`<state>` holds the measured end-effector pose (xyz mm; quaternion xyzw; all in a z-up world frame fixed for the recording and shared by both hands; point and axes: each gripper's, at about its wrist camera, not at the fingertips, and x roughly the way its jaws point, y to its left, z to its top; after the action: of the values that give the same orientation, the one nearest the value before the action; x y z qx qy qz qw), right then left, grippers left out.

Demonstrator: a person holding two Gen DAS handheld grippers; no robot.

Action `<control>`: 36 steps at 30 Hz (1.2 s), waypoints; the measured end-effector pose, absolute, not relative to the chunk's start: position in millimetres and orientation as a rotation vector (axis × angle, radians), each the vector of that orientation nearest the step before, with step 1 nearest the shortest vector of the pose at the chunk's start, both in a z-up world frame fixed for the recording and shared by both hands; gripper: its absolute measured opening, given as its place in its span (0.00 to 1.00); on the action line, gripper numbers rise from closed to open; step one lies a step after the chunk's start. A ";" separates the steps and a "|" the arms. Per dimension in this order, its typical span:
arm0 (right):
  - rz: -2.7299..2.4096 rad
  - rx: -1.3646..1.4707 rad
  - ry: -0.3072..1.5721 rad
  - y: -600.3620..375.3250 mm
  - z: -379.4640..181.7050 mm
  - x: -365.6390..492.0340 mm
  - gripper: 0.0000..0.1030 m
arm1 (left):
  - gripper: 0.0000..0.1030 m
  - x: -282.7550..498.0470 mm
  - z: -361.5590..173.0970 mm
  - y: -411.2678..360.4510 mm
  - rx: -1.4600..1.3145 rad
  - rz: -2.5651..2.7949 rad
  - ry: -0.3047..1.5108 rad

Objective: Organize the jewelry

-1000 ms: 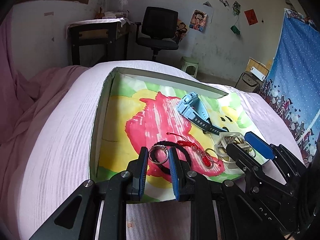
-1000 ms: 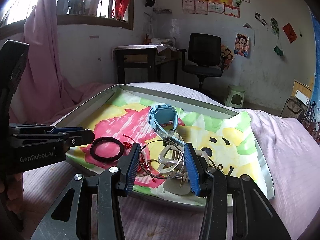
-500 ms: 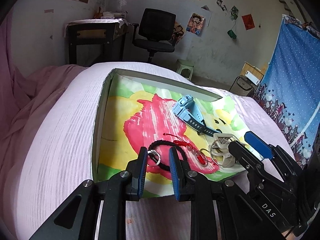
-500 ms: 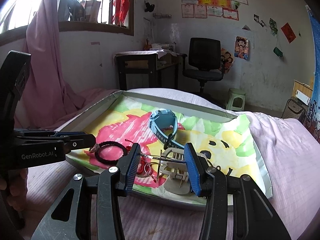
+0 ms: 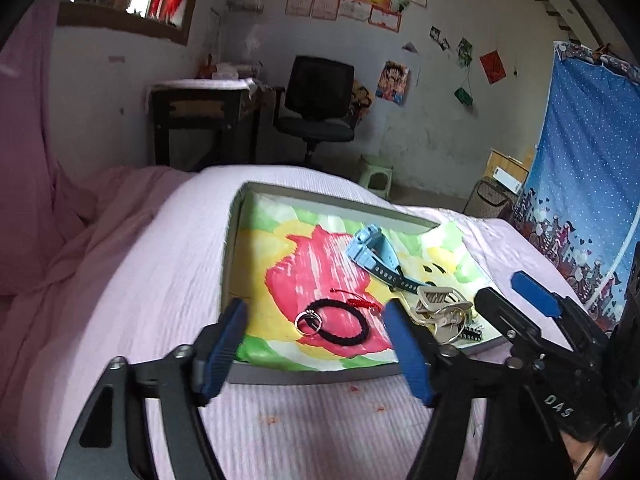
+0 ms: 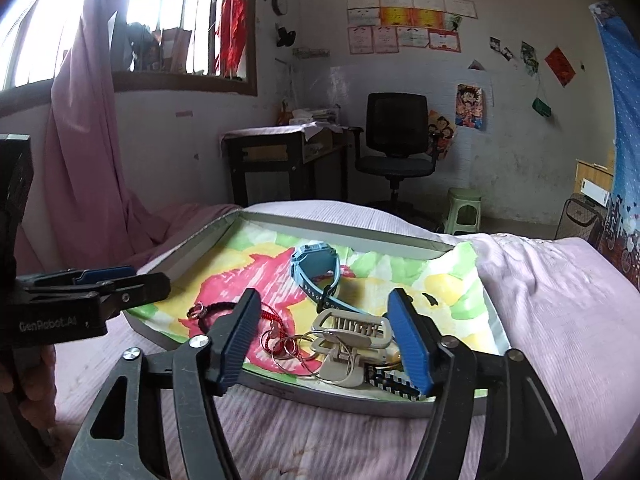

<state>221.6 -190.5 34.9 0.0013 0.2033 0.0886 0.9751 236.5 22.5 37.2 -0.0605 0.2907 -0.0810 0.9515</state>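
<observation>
Left wrist view: the left claw (image 5: 316, 336) has just been opening and stands wide, holding nothing. The small silver ring (image 5: 309, 322) lies free on the tray's (image 5: 280, 374) painted liner, touching the black braided bracelet (image 5: 344, 326) at that loop's nine o'clock. The blue watch (image 5: 376, 254) lies toward twelve o'clock, the hair clip (image 5: 438, 302) at three o'clock. This reads as a release just finished.

Right wrist view: the right claw (image 6: 326, 338) has also just been opening; its blue pads flank the beige hair clip (image 6: 352, 334) and thin wire rings (image 6: 298, 350) without pressing them, so it grips nothing. The watch (image 6: 318, 270) sits at twelve o'clock, the ring (image 6: 198, 311) at ten. Everything seen lies in the tray, so the next move is probably to draw both claws clear without snagging the loops.
</observation>
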 end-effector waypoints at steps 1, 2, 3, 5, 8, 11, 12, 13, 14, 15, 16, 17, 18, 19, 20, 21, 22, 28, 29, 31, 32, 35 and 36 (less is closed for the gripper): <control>0.179 0.013 0.405 -192.9 37.0 218.8 0.66 | 0.76 233.1 38.8 22.8 -0.121 -0.158 0.580; 0.179 0.019 0.404 -194.2 37.4 218.7 0.71 | 0.80 227.5 41.0 23.2 -0.120 -0.147 0.560; 0.180 0.025 0.401 -195.8 38.4 216.4 0.74 | 0.81 223.3 42.2 23.4 -0.120 -0.143 0.548; 0.178 0.033 0.396 -198.7 40.5 211.4 0.78 | 0.90 215.7 44.5 23.7 -0.118 -0.138 0.529; 0.173 0.047 0.393 -204.5 43.0 203.5 0.87 | 0.95 201.6 47.6 22.7 -0.105 -0.116 0.495; 0.168 0.058 0.390 -209.3 44.5 195.8 0.91 | 0.97 189.9 48.9 21.6 -0.092 -0.102 0.479; 0.164 0.059 0.390 -211.7 44.6 192.5 0.94 | 0.98 187.0 49.4 22.0 -0.092 -0.100 0.474; 0.159 0.060 0.389 -213.8 45.1 189.2 0.95 | 0.98 181.4 49.8 21.7 -0.094 -0.100 0.465; 0.157 0.065 0.386 -215.9 45.6 185.4 0.96 | 0.99 177.0 49.9 21.4 -0.096 -0.098 0.456; 0.156 0.070 0.382 -217.4 46.3 182.0 0.98 | 0.99 174.0 50.2 22.5 -0.098 -0.096 0.451; 0.156 0.077 0.378 -219.9 46.9 177.9 0.99 | 0.99 169.6 50.6 22.1 -0.101 -0.094 0.442; 0.157 0.081 0.377 -220.7 47.8 175.6 0.99 | 0.99 163.5 50.8 21.6 -0.101 -0.092 0.432; 0.159 0.083 0.377 -221.9 48.3 172.1 0.99 | 0.99 158.0 51.1 21.4 -0.101 -0.090 0.425; 0.161 0.082 0.376 -223.1 48.5 168.0 0.99 | 0.99 153.2 51.1 21.0 -0.100 -0.087 0.418; 0.162 0.079 0.375 -223.2 48.4 165.0 0.99 | 0.99 148.9 51.2 20.6 -0.098 -0.085 0.413; 0.163 0.078 0.373 -223.3 48.6 161.6 0.99 | 0.99 145.4 51.3 19.4 -0.096 -0.084 0.410; 0.166 0.077 0.371 -224.3 48.5 157.0 0.99 | 1.00 139.1 51.4 18.5 -0.092 -0.082 0.404; 0.182 0.072 0.351 -226.0 52.6 132.6 0.99 | 1.00 113.4 52.9 16.7 -0.091 -0.073 0.378; 0.183 0.070 0.345 -226.2 53.4 128.2 0.99 | 1.00 107.7 53.2 16.7 -0.089 -0.070 0.373; 0.184 0.064 0.339 -226.5 54.7 119.7 0.99 | 1.00 99.5 53.6 16.3 -0.087 -0.065 0.365; 0.184 0.062 0.338 -226.5 55.0 115.9 0.99 | 1.00 96.7 53.8 16.8 -0.085 -0.063 0.364; 0.181 0.067 0.332 -228.3 53.9 103.2 0.99 | 1.00 84.0 52.2 18.5 -0.086 -0.055 0.360; 0.178 0.074 0.332 -229.7 53.0 99.2 0.99 | 1.00 80.7 51.7 19.1 -0.089 -0.054 0.360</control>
<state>99.2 -229.7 53.0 0.0367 0.1648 0.0887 0.9817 80.7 19.1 51.7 -0.0440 0.1787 -0.0267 0.9826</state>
